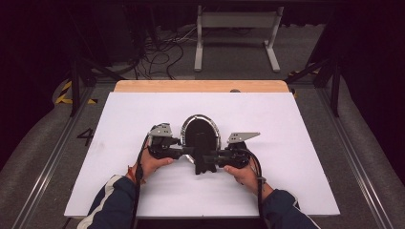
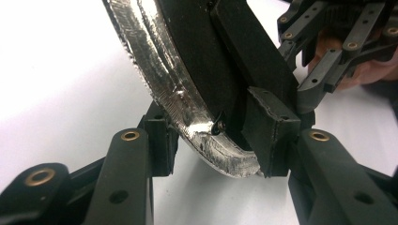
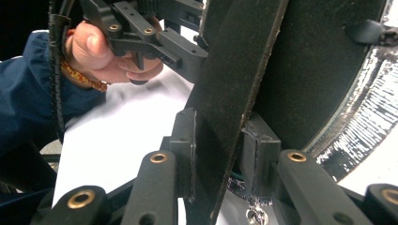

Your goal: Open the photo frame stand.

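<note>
On white table [image 1: 143,186]: left gripper [image 2: 213,150] clamps mirror's silver rim [image 2: 159,79]; right gripper [image 3: 218,159] pinches its black stand strut [image 3: 234,93].

Silver rim, black back

Oval mirror [image 1: 200,131]: shiny silver edge around a black backing and black stand; white desk [image 1: 296,143], black claws, navy sleeves.

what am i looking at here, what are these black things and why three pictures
A person sits at a white table holding a black two-jaw tool in each hand: the left tool and the right tool. One picture looks down from above; the other two come from cameras riding on each tool. Between them lies an oval frame with a shiny silver rim and black backing, seemingly a picture frame or mirror seen from the back. The left tool's jaws straddle the rim. The right tool's jaws sit on either side of the flat black stand strip on the backing.
</note>
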### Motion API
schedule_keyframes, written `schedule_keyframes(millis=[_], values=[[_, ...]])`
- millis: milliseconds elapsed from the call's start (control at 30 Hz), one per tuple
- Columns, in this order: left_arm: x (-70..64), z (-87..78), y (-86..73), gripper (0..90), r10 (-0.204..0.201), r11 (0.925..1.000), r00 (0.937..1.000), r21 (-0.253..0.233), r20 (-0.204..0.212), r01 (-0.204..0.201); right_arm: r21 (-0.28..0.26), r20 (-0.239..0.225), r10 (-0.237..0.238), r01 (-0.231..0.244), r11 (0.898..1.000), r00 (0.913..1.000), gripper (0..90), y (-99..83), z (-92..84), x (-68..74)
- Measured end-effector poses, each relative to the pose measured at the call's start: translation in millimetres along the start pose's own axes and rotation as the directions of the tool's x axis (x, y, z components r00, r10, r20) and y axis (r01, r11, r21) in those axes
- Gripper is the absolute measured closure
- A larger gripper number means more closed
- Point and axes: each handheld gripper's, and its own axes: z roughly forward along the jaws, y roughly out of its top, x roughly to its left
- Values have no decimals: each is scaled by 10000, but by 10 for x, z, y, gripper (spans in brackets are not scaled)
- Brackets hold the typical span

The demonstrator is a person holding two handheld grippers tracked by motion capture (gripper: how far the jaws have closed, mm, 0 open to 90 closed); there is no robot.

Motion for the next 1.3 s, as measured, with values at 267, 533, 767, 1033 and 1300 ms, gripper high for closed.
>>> schedule_keyframes(millis=[267,533,767,1033,1300], values=[[-163,-9,113,596,1075,9942,9886,56,-1055,-1075,-27,140,80,-80,10000,9999,694,3,-37,-12],[-206,3,209,621,1731,9848,9686,202,-1786,-1723,-53,228,-27,28,10000,9997,704,44,-85,10],[-227,31,230,638,2039,9782,9493,116,-2392,-2072,-40,288,-136,138,9999,9995,704,70,-121,27],[-255,57,229,684,2191,9738,9279,88,-3017,-2271,87,475,-293,289,9995,9984,703,82,-133,35],[-302,90,219,684,2349,9694,9143,100,-3298,-2455,160,529,-315,307,9994,9981,698,79,-154,22]])
